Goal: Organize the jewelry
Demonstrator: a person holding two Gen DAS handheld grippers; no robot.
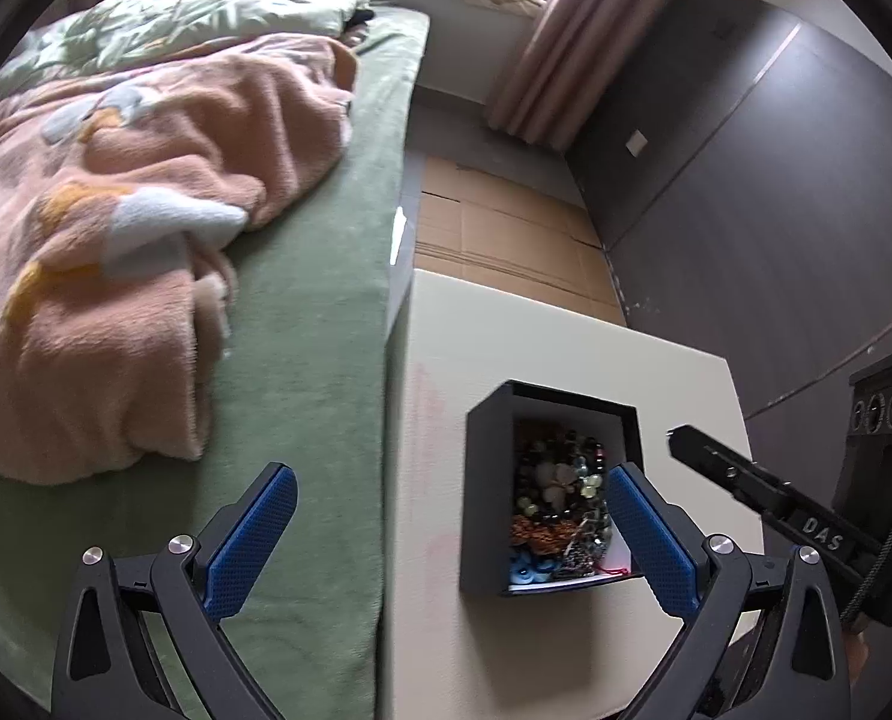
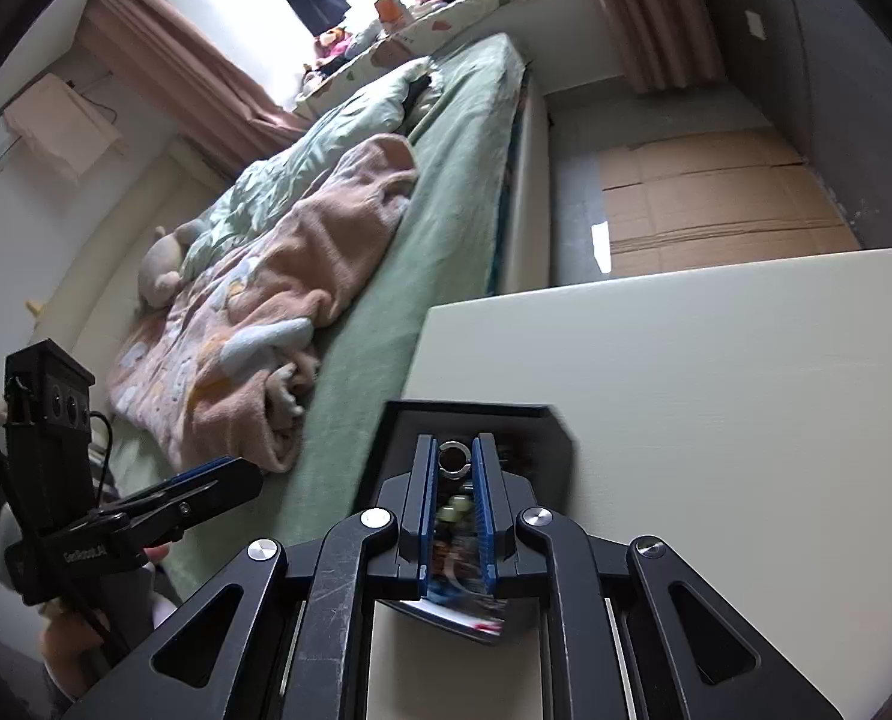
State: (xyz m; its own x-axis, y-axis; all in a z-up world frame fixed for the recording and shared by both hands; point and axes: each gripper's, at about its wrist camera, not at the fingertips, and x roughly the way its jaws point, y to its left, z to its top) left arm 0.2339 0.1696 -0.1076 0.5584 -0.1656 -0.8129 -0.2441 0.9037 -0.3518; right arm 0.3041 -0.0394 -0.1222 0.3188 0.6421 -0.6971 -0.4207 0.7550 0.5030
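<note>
One bed [image 1: 302,276] with one pink blanket [image 1: 122,240] flanks one cream table [image 1: 506,348]. On the table sits one black box [image 1: 488,480] heaped with beaded jewelry [image 1: 560,498], too tangled to count. The left gripper [image 1: 452,516] is spread wide and empty, straddling the box's edge. Only the right wrist view shows the right gripper [image 2: 455,462] over the box, nearly closed, pinching one silver ring [image 2: 453,459]; the left view shows its outside alone.

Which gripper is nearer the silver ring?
Right. The right gripper is shut on the silver ring above the black jewelry box; the left gripper stands wide open, empty, beside it.
</note>
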